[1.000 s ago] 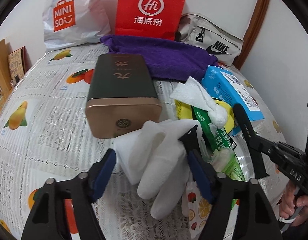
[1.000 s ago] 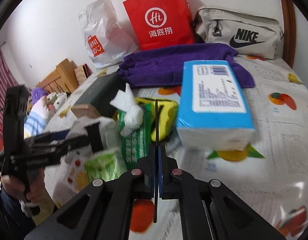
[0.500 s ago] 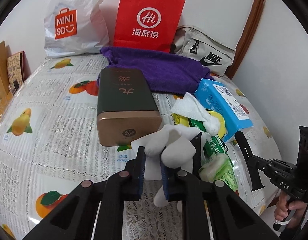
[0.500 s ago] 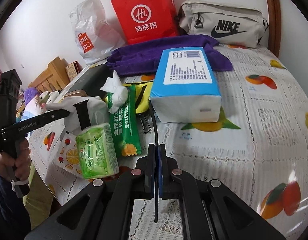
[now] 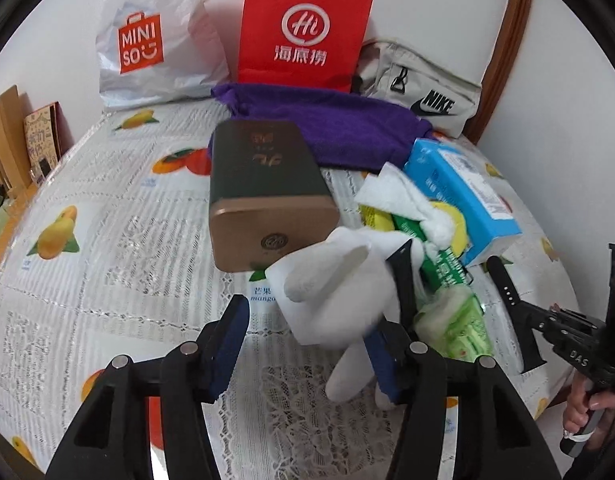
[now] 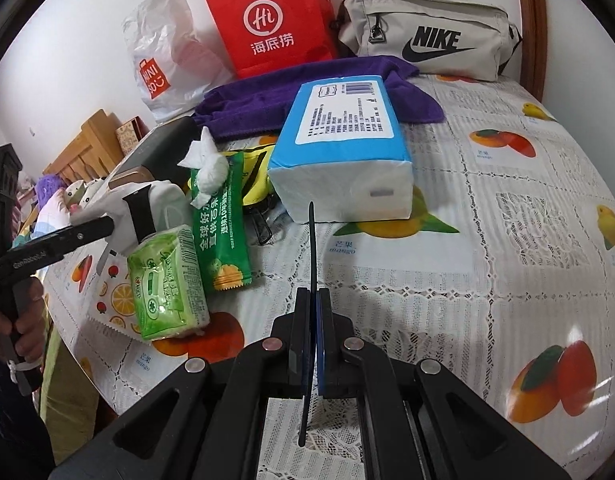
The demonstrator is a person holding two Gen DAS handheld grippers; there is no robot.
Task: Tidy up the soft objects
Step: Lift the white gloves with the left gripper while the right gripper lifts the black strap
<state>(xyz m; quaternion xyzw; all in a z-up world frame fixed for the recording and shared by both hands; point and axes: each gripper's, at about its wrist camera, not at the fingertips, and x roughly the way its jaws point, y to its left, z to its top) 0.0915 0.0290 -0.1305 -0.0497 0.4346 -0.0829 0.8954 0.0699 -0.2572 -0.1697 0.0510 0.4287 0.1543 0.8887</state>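
Now the white glove lies lengthwise, fingers toward the camera.

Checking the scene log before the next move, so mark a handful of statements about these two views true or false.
1. The left gripper stands open, with the white glove between its fingers. True.
2. The right gripper is spread wide. False: its jaws are closed together.
3. The red paper bag stands between the Miniso bag and the Nike bag. True.
4. The green tissue pack sits on top of the tin. False: it lies on the tablecloth near the table's edge, apart from the tin.
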